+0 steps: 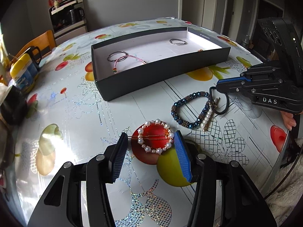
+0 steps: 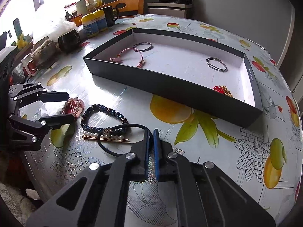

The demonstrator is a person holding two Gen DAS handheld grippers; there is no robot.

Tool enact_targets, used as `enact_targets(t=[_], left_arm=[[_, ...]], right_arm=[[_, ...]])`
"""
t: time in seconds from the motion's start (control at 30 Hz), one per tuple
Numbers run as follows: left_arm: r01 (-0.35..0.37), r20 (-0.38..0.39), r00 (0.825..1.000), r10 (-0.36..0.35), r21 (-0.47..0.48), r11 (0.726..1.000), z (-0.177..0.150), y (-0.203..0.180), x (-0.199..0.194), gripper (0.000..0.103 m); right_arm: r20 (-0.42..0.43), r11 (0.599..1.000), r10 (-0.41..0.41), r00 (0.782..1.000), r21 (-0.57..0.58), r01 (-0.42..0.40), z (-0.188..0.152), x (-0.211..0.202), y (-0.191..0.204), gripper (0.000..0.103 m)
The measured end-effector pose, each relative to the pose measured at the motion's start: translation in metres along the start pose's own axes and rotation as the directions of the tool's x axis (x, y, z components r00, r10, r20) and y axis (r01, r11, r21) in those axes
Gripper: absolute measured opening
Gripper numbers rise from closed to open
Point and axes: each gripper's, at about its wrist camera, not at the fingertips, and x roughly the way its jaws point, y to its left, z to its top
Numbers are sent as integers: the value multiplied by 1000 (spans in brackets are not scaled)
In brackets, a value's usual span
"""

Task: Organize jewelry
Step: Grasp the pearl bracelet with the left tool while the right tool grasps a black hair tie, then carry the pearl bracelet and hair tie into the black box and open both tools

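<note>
A round pearl hair clip (image 1: 155,136) lies on the table between the open jaws of my left gripper (image 1: 150,139); it also shows in the right wrist view (image 2: 73,106). My right gripper (image 2: 151,132) is shut on a black hair tie (image 2: 121,147), seen too in the left wrist view (image 1: 223,109). Beside it lie a blue beaded bracelet (image 1: 191,107) and a straight pearl hair pin (image 1: 206,118). The black box (image 1: 161,71) holds silver rings (image 1: 178,42), a pink bracelet (image 1: 128,58) and a red and gold piece (image 2: 222,89).
The round table (image 1: 75,104) has a fruit-patterned cloth. At its far left edge stand yellow-lidded jars (image 1: 23,71), dark mugs (image 2: 68,39) and clutter. A wooden chair (image 1: 37,41) stands behind the table. The table edge (image 1: 291,136) is close on the right.
</note>
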Motion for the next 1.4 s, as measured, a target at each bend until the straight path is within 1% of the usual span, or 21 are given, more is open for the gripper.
enact_targets(t=[0.13,0.43,0.77,0.9,1.03,1.17,1.3,1.4], left_arm=[[0,0,1000,0,-1,1000,0,0,0,52],[0,15,1000,0,-3,1000,3,3,-10,52],[-20,50,999,20,-1,1000,17,6,-25,52],[-18,66,998,18,1,1000,24,5,-27,52],[-13,84,996,11,24,1000,41,0,-27,52],[4,103,995,-8,39,999,68,-5,-21,52],[-7,124,992,-1,67,998,96,-11,-13,52],[-9,136,991,-1,73,997,113,-12,-8,52]], right_arm=[[14,1000,27,1000,10,-28,0,-4,-1,3],[84,999,37,996,11,-38,7,-34,-6,3],[169,1000,-4,986,28,-1,21,-67,-25,3],[203,999,-49,978,32,43,28,-76,-37,2],[231,995,-96,968,56,86,39,-79,-54,3],[261,988,-144,954,85,126,55,-79,-73,3],[281,982,-173,944,119,145,72,-74,-91,3],[286,980,-172,943,143,135,84,-64,-104,3]])
